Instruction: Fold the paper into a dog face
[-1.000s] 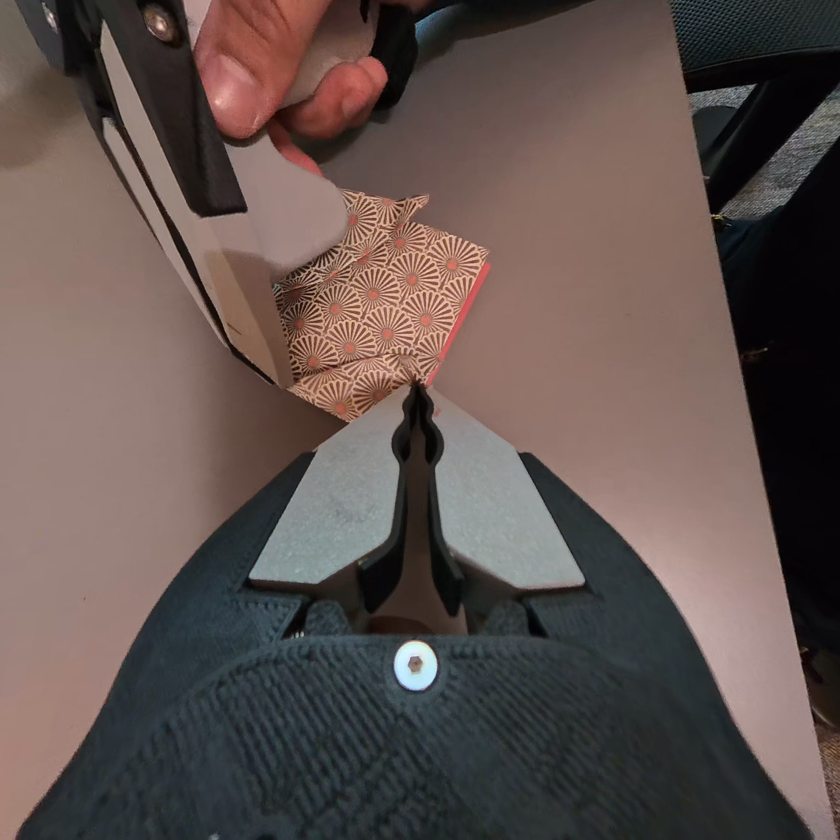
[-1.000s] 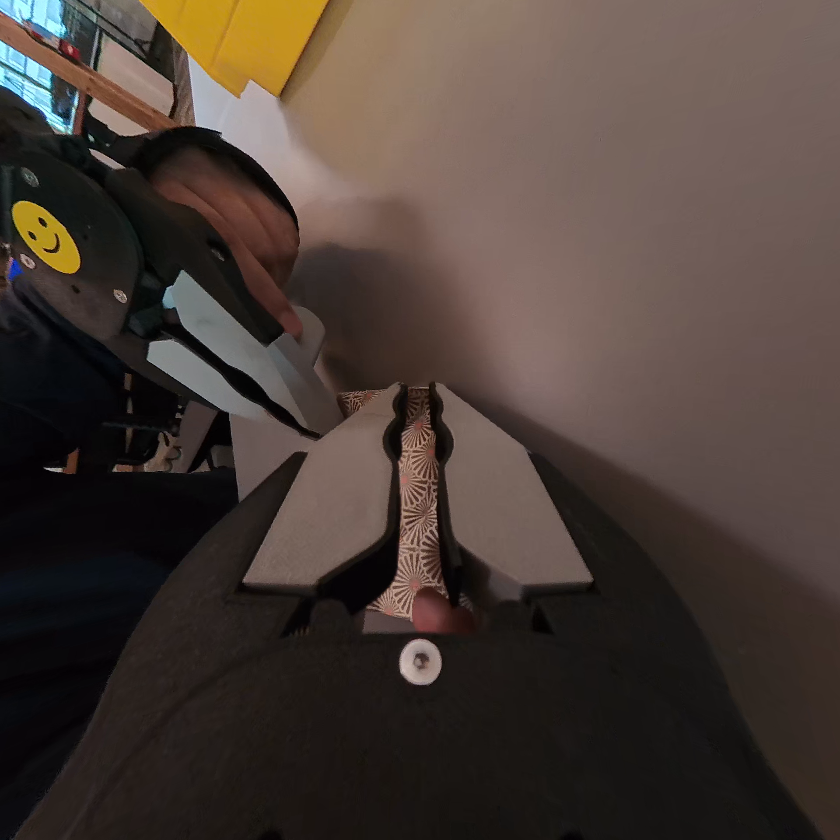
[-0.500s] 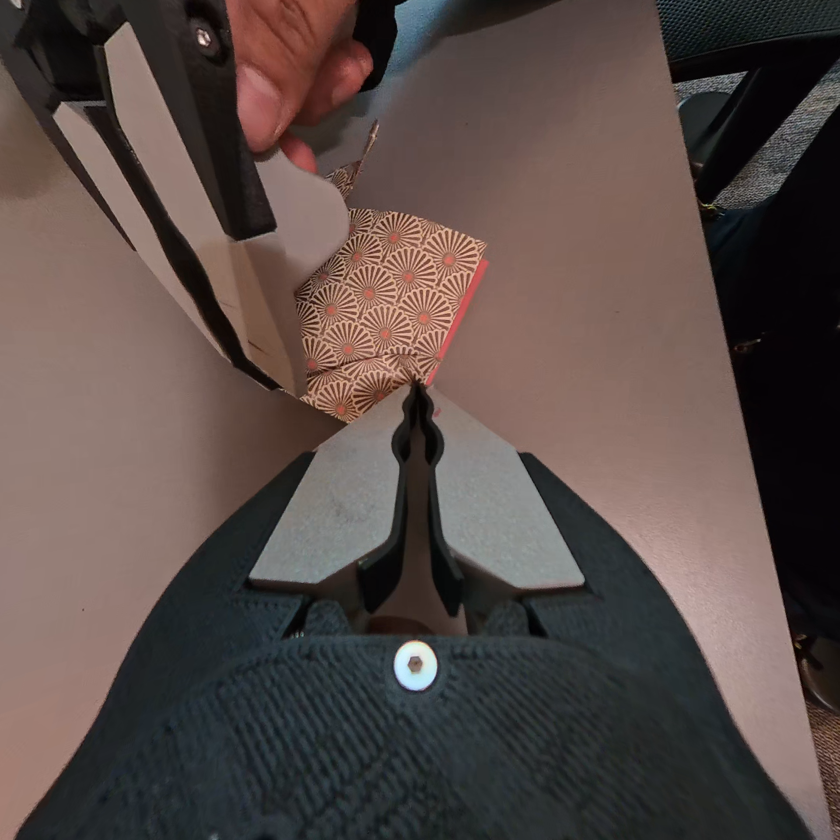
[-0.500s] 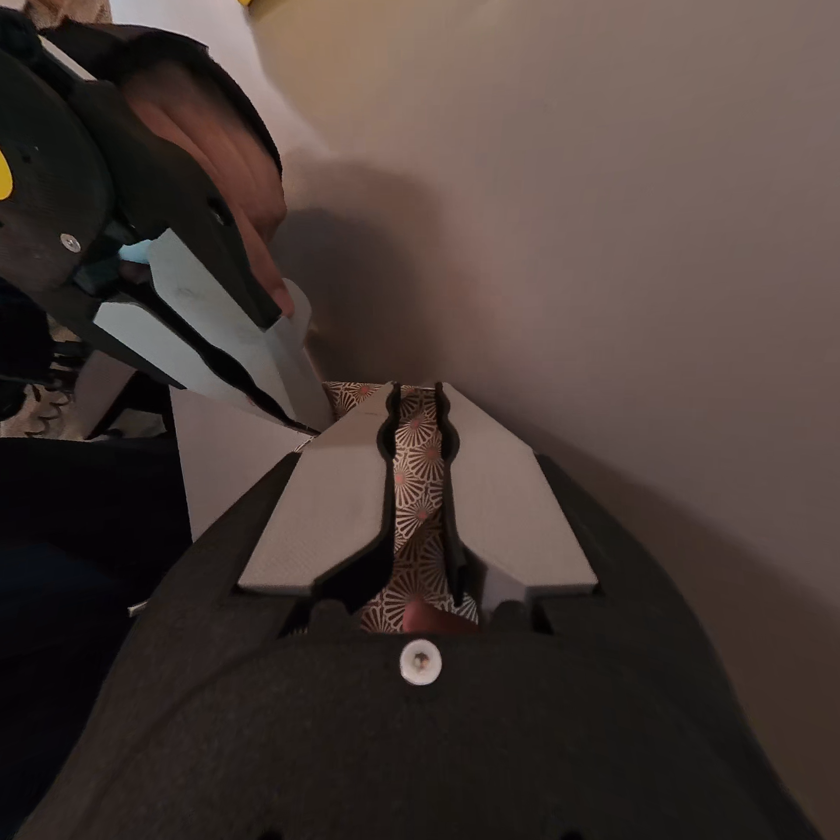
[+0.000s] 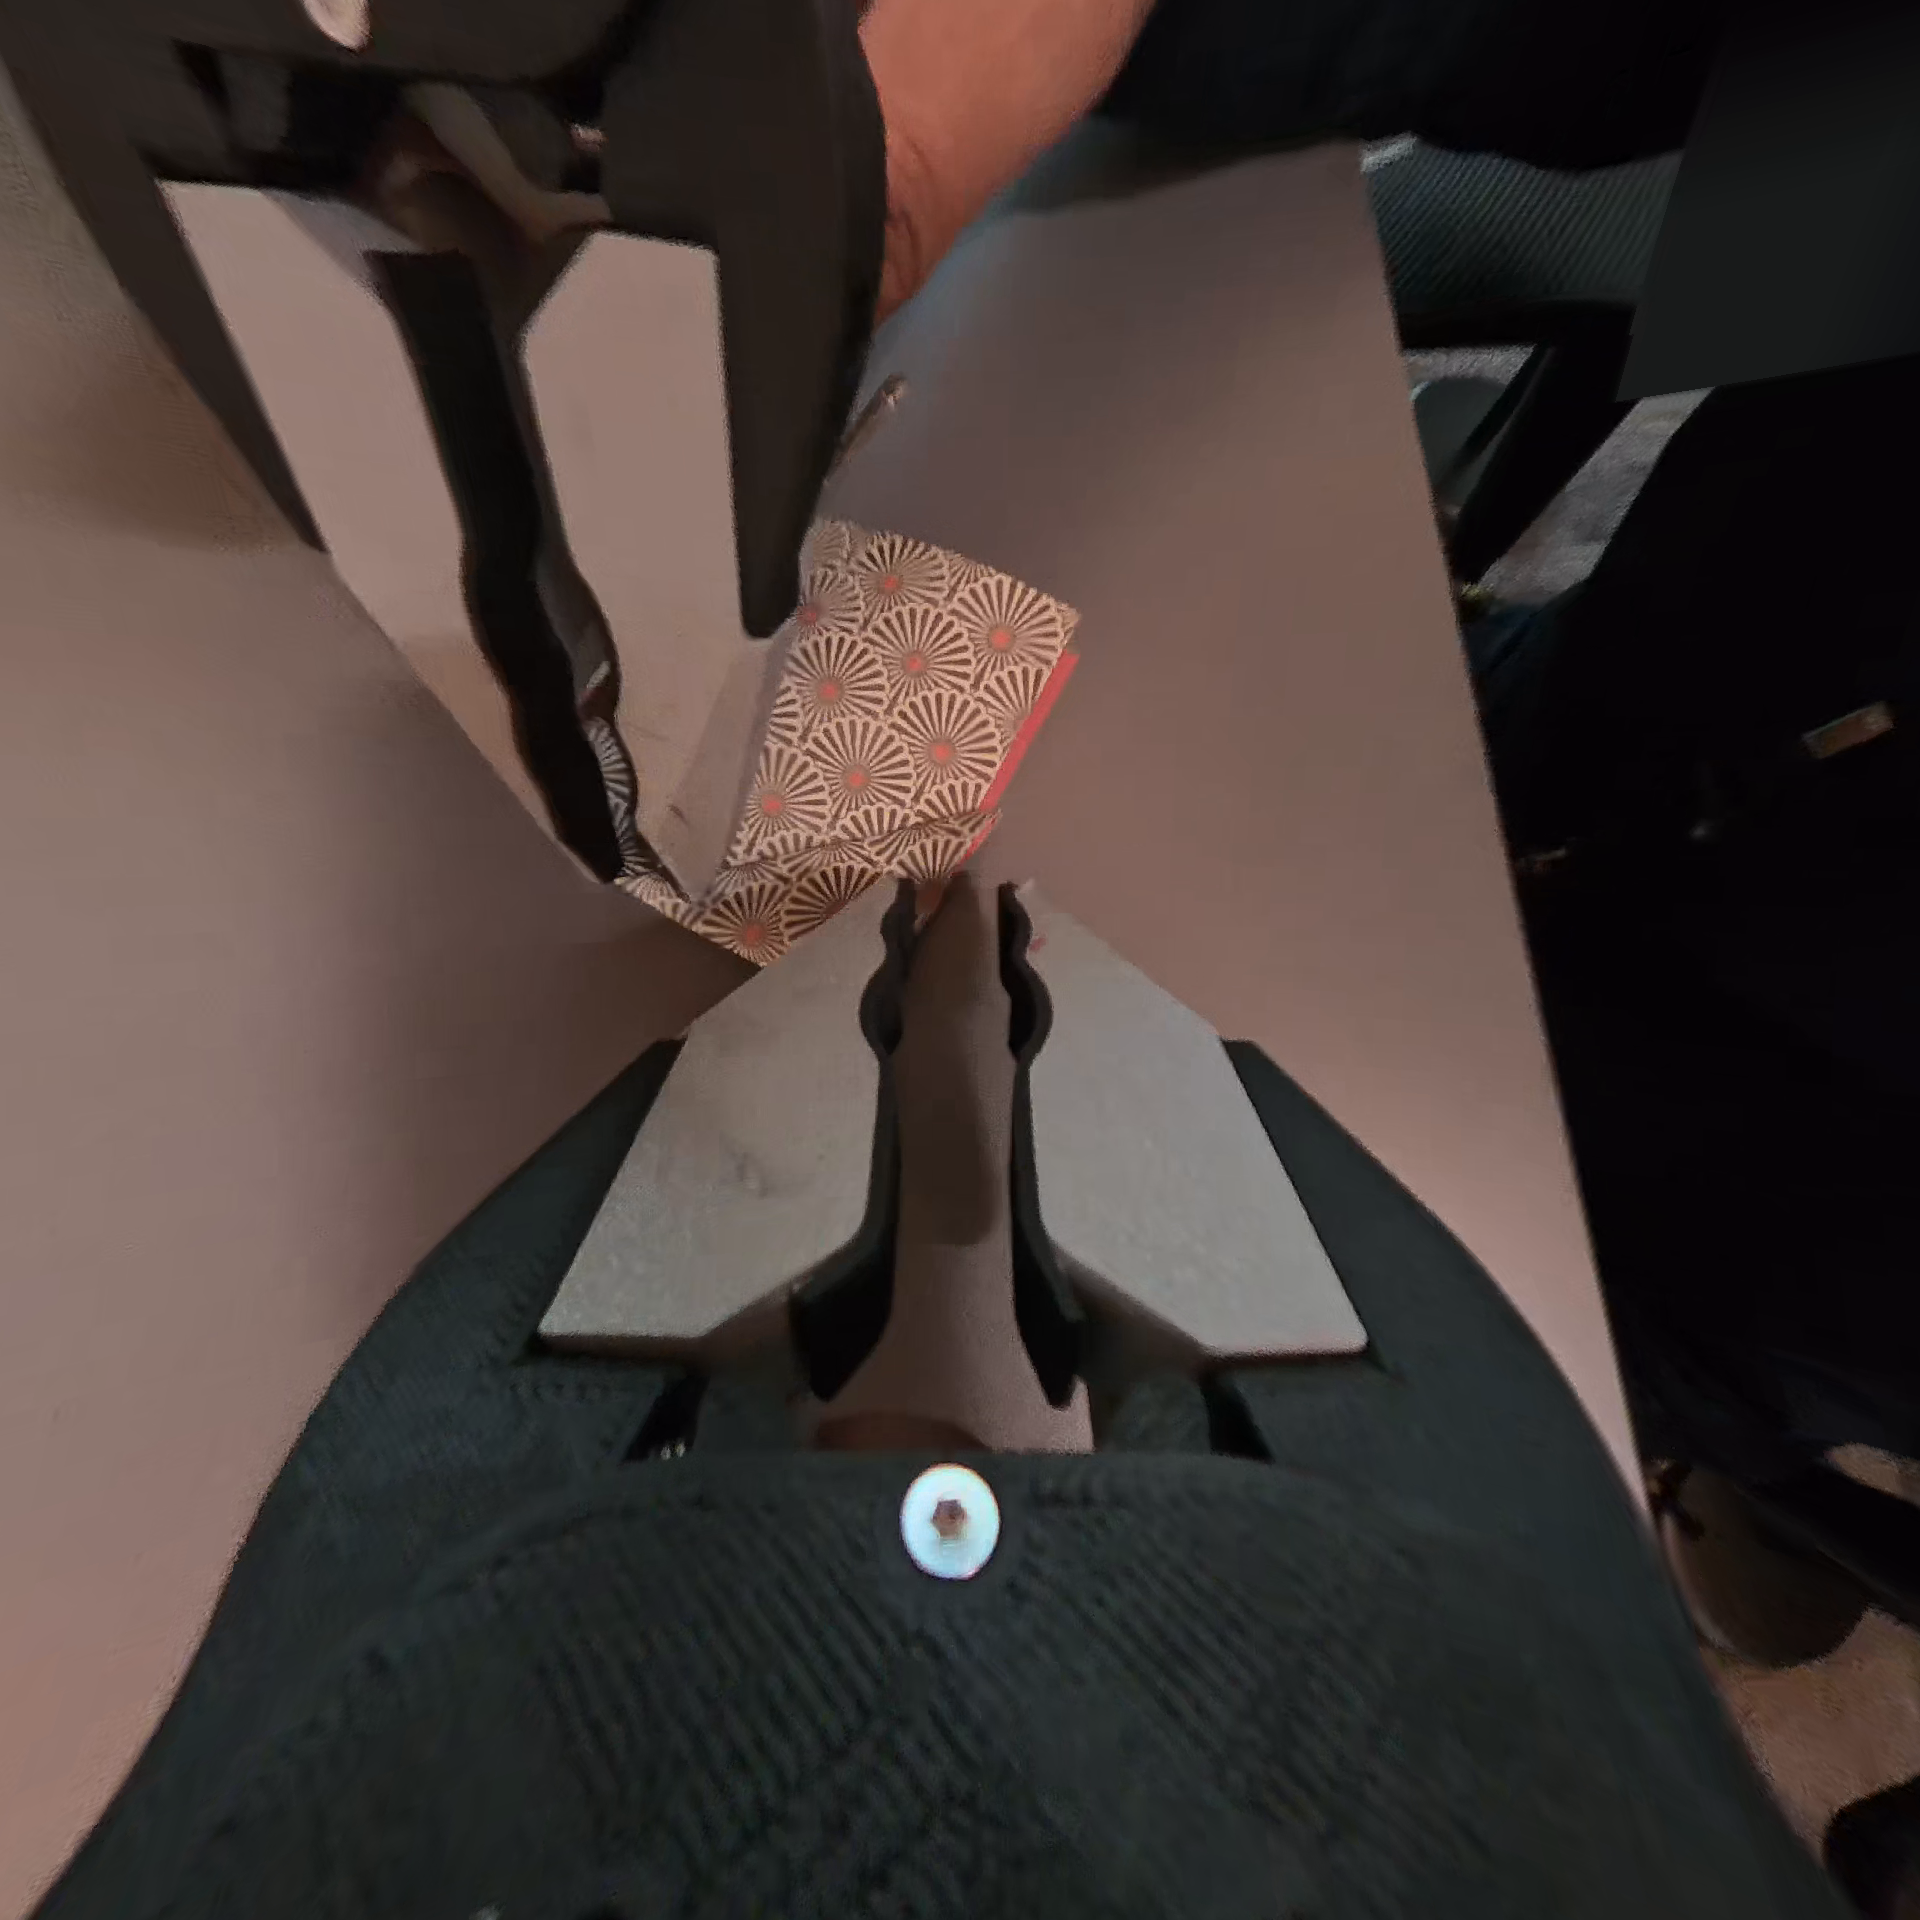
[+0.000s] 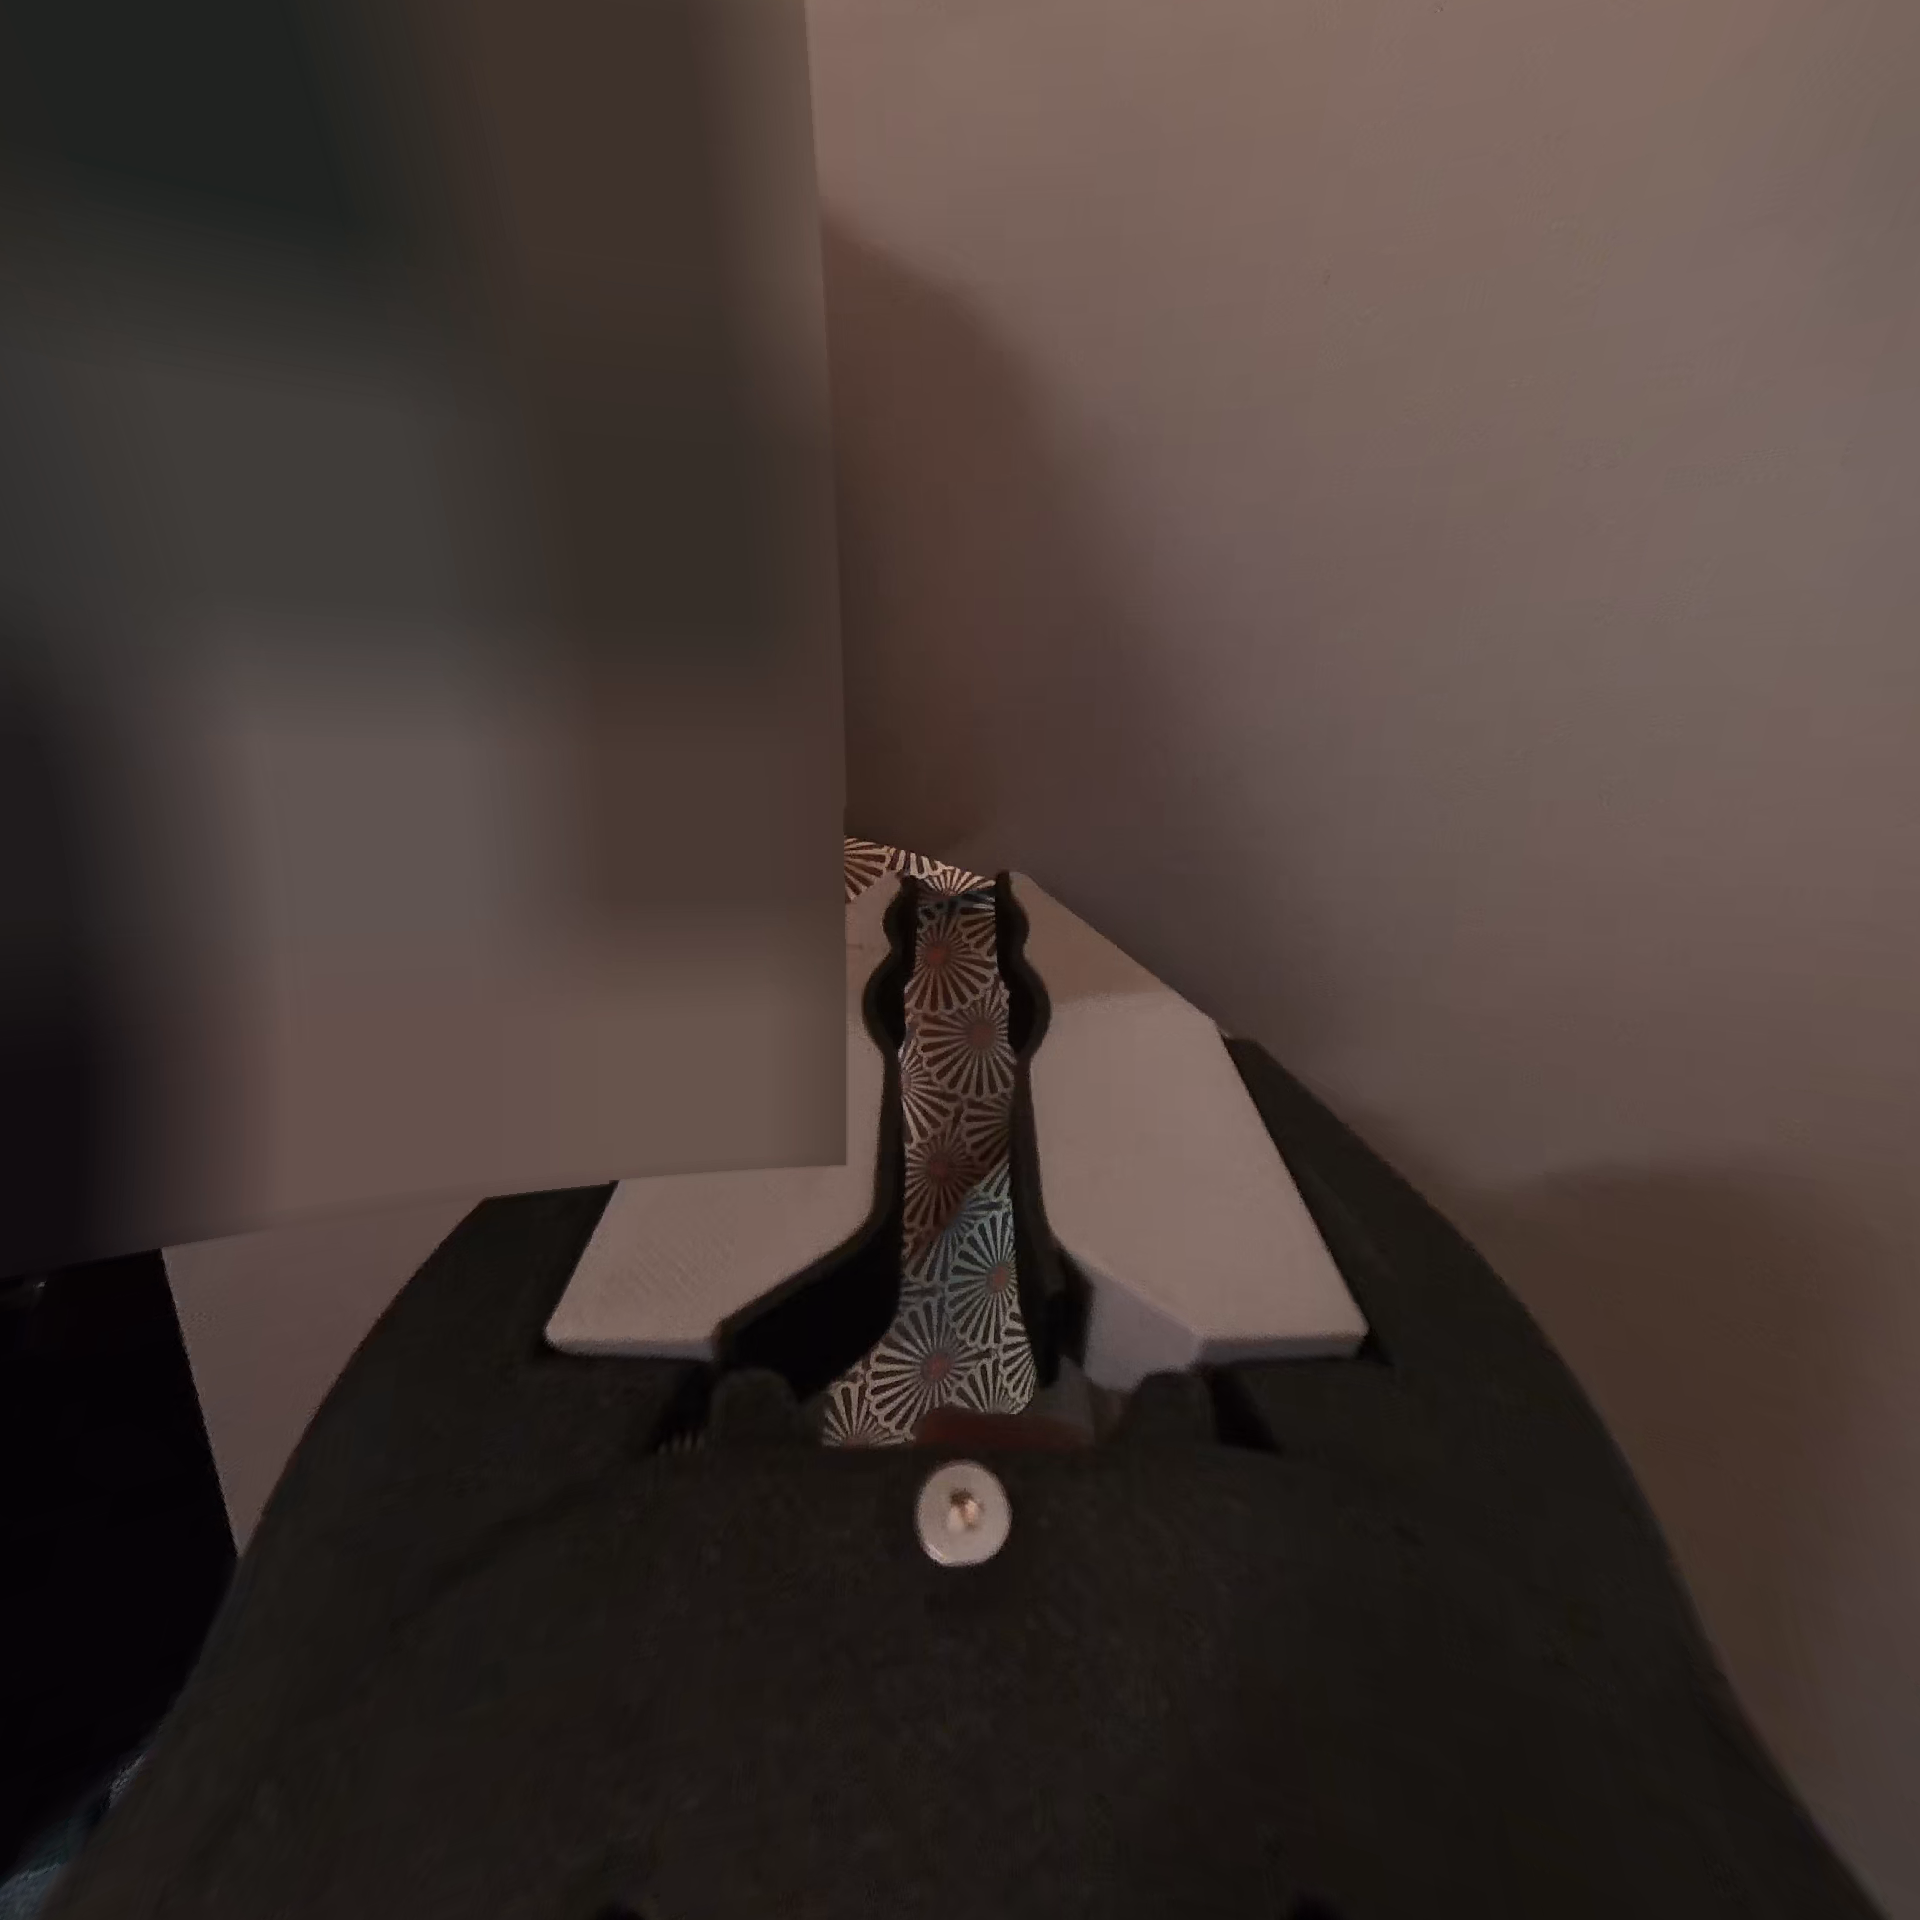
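The folded patterned paper (image 5: 904, 717), with a pink underside edge, lies on the grey table (image 5: 1195, 623). My left gripper (image 5: 954, 904) sits just in front of its near corner. Its jaws are a narrow gap apart and hold nothing. My right gripper (image 5: 634, 862) comes down from the upper left onto the paper's left side. A strip of paper shows in the narrow gap between its jaws. In the right wrist view the right gripper (image 6: 954, 883) is slightly open, and the paper (image 6: 956, 1091) fills the gap. Its left finger is partly hidden.
A person's hand (image 5: 966, 125) holds the right gripper at the top of the left wrist view. The table's edge runs down the right side, with a dark office chair (image 5: 1558, 260) and floor beyond. Bare table (image 6: 1455, 520) lies past the right gripper.
My left gripper has opened and let go of the paper's near corner. My right gripper has swung more upright over the paper's left side, and its gap has widened a little.
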Motion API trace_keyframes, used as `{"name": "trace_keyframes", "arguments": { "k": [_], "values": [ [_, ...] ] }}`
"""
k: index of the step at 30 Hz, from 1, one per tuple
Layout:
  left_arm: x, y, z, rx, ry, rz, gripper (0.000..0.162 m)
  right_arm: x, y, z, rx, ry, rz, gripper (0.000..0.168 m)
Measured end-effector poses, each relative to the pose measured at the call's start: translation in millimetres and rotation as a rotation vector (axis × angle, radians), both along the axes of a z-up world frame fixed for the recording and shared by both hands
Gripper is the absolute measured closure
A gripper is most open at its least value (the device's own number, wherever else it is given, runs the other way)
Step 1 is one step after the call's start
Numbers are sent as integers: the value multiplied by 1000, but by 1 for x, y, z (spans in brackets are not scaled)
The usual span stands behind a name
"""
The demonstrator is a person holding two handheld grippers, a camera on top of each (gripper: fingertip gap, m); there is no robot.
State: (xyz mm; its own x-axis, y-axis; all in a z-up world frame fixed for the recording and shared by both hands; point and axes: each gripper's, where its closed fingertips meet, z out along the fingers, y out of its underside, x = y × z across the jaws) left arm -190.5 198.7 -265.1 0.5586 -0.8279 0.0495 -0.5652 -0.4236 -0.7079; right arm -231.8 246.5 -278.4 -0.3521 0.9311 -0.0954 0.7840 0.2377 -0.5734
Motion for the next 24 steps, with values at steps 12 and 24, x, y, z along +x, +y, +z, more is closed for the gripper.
{"name": "trace_keyframes", "arguments": {
  "k": [12,24],
  "values": [
    [-18,30,-13,-43,48,232,162,1,-1,0,-21,2,5,157],
    [-16,22,-14,-51,54,172,162,2,-2,0,-66,1,12,160]
  ]
}}
